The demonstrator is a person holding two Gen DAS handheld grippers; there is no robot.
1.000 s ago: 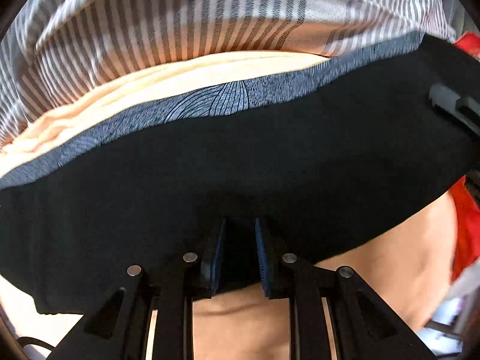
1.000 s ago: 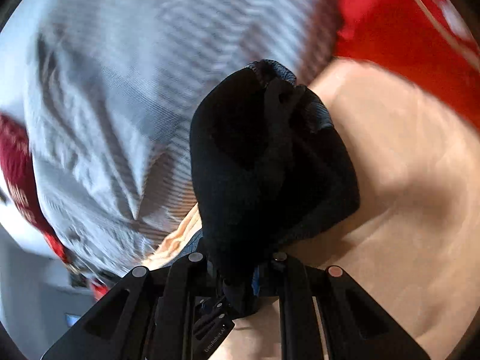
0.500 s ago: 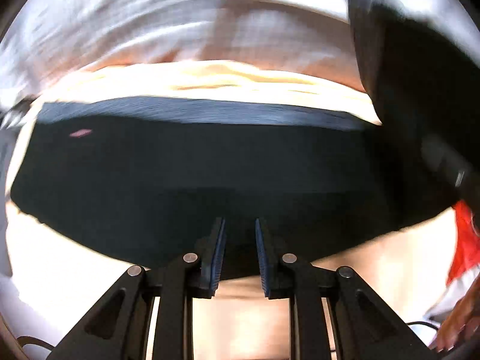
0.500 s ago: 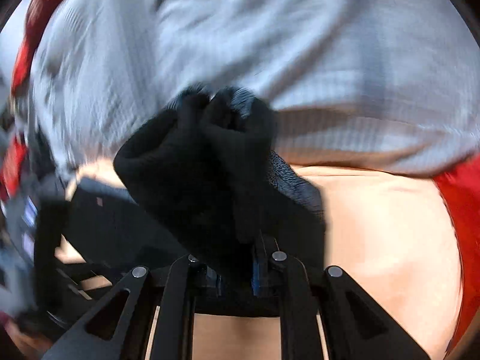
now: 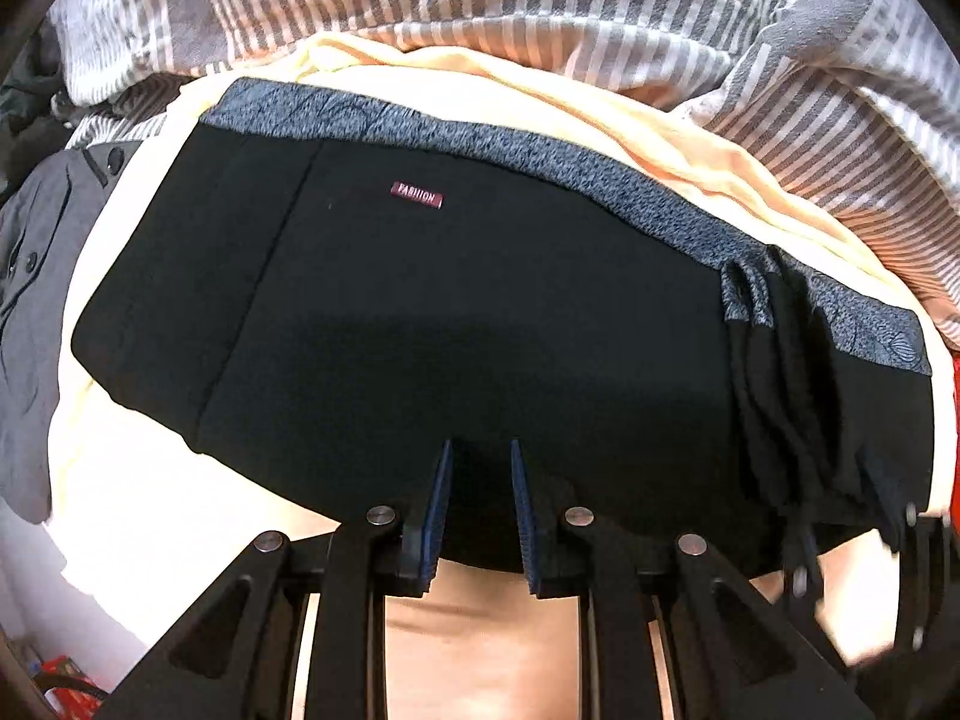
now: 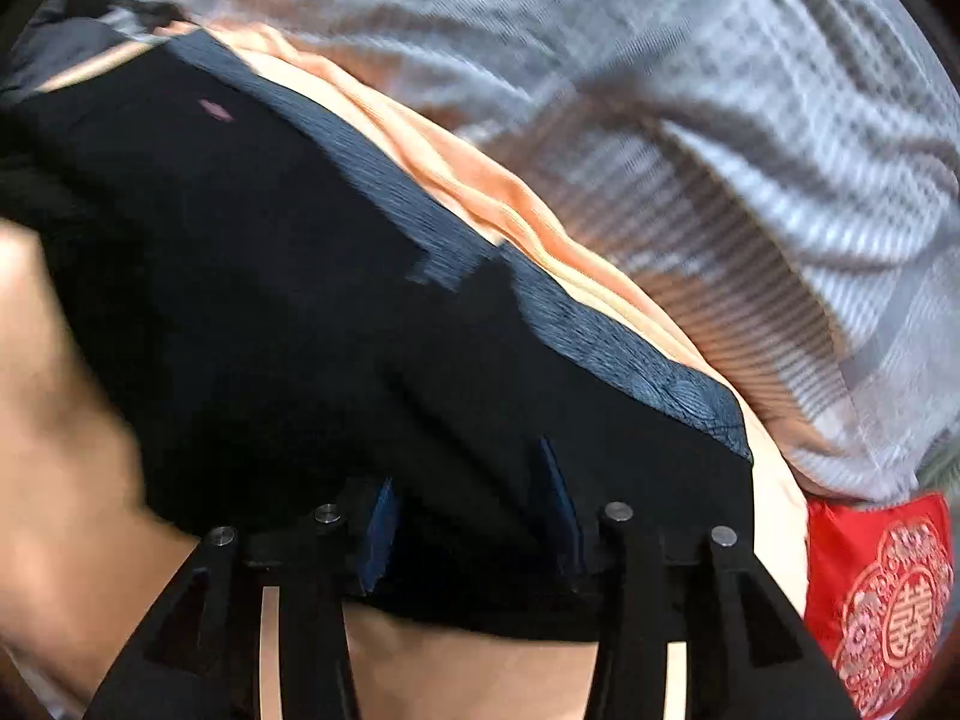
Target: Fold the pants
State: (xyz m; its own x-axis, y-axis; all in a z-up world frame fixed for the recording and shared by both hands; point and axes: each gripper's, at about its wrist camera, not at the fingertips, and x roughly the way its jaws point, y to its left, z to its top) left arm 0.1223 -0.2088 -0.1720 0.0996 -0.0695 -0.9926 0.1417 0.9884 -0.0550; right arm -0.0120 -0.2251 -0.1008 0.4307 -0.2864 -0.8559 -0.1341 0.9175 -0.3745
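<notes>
The black pants (image 5: 456, 324), with a blue-grey patterned waistband (image 5: 540, 156) and a small maroon label (image 5: 419, 195), lie folded flat on a peach sheet (image 5: 540, 102). My left gripper (image 5: 480, 462) pinches the near edge of the pants between its narrow-set blue pads. The pants also show in the right wrist view (image 6: 300, 300). My right gripper (image 6: 468, 480) stands open over their near right edge, its pads wide apart. The right gripper shows at the lower right of the left wrist view (image 5: 900, 540), next to a bunched fold.
A grey-and-white striped blanket (image 5: 540, 6) lies bunched behind the pants. A grey garment (image 5: 36, 276) lies at the left. A red embroidered cloth (image 6: 882, 594) lies at the right. The peach sheet (image 6: 480, 678) shows bare in front of the pants.
My right gripper carried the bunched pants end over and laid it down on the rest, then opened. The left gripper kept its hold on the near edge.
</notes>
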